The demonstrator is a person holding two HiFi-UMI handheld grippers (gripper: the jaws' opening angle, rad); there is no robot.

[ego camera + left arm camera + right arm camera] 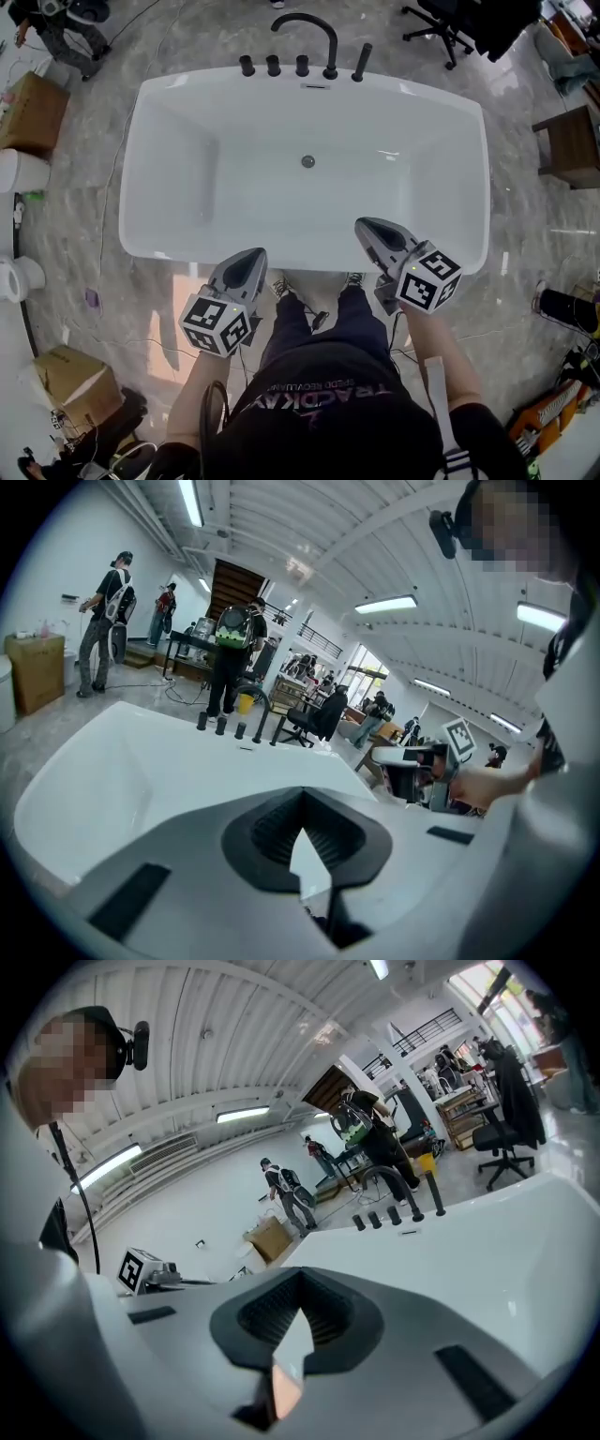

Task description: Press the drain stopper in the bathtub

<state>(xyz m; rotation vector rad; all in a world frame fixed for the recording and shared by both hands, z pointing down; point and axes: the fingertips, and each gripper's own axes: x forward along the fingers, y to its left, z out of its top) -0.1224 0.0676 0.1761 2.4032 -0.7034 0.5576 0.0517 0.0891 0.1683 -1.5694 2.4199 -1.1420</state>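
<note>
White bathtub (164, 122) on a marbled floor; drain stopper (307, 161) sits at the middle of the tub bottom, nothing touching it; black faucet (312, 33) and a row of black knobs (273, 66) on the far rim; left gripper (253, 255) at the near rim, jaws together with nothing between them, seen the same in the left gripper view (302, 803); right gripper (362, 226) just over the near rim, tip pointing into the tub, jaws closed and empty (300, 1283); both grippers well apart from the stopper; cardboard box (28, 112) on the floor left of the tub.
</note>
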